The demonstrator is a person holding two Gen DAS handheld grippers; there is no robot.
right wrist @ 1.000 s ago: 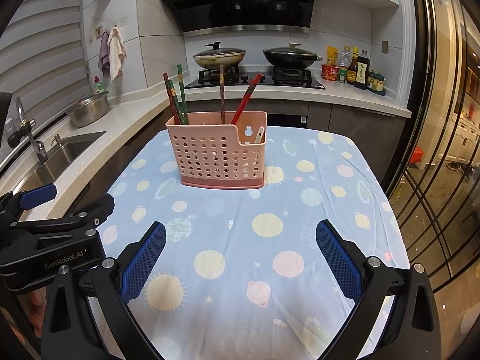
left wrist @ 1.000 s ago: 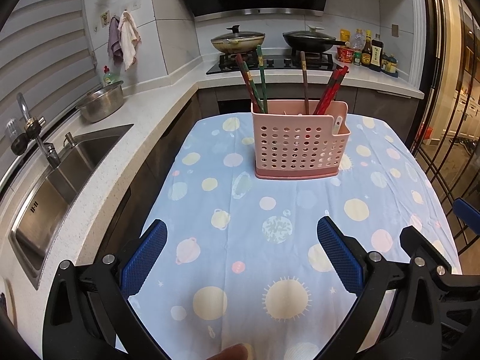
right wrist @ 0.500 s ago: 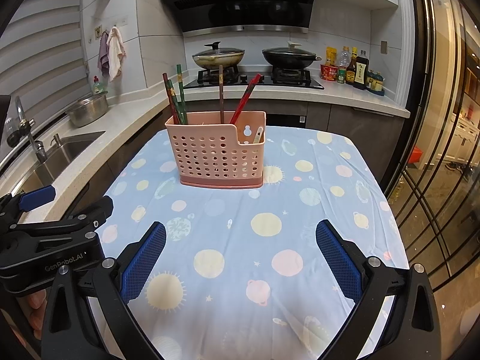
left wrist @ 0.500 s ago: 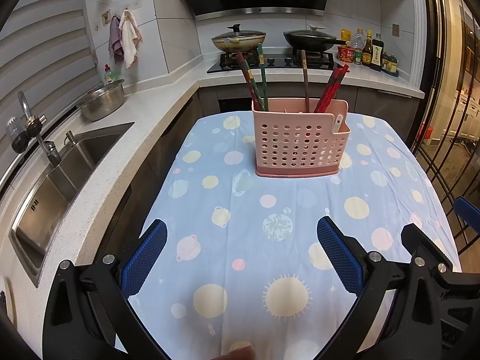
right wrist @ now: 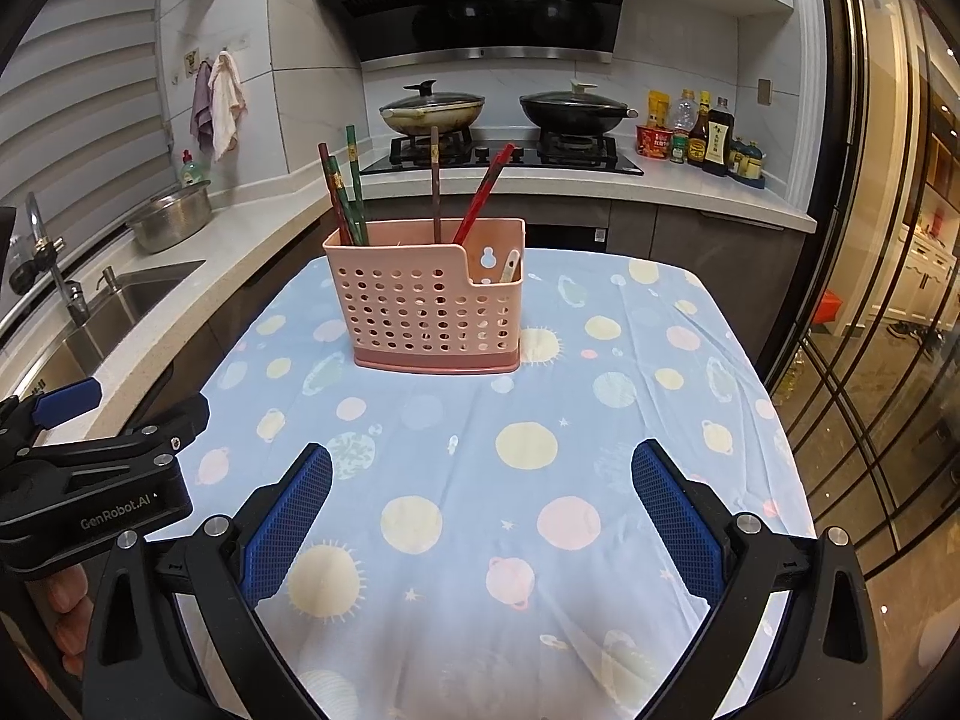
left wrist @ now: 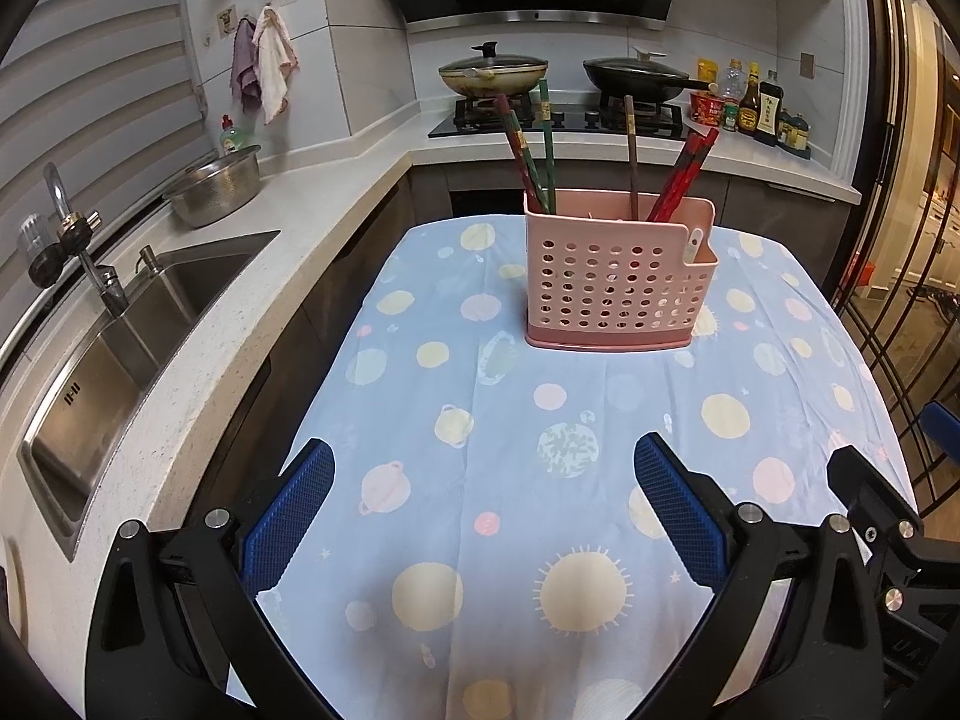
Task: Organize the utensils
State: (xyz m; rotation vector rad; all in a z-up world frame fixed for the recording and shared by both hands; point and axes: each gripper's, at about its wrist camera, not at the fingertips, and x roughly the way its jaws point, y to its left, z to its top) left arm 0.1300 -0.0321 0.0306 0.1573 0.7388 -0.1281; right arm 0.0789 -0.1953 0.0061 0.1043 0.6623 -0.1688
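Note:
A pink perforated utensil holder (left wrist: pixel 618 282) stands upright on the far half of the table; it also shows in the right wrist view (right wrist: pixel 429 300). Green and dark red chopsticks (left wrist: pixel 531 150) lean at its left end, a brown one (left wrist: pixel 631 150) stands in the middle, red ones (left wrist: pixel 684 174) lean at the right, and a pale utensil (right wrist: pixel 509 267) sits in the low side pocket. My left gripper (left wrist: pixel 483 516) is open and empty over the near table. My right gripper (right wrist: pixel 480 510) is open and empty, beside the left one.
The table carries a blue planet-print cloth (left wrist: pixel 510 450). A sink (left wrist: pixel 120 324) and tap (left wrist: pixel 78 234) sit in the worktop at left, with a steel bowl (left wrist: pixel 216 192). Behind are a stove with two pans (left wrist: pixel 492 69) and bottles (left wrist: pixel 756 108). Glass doors (right wrist: pixel 888 300) stand right.
Both grippers have stayed open and empty. The views have drifted only slightly; the holder and utensils have not moved.

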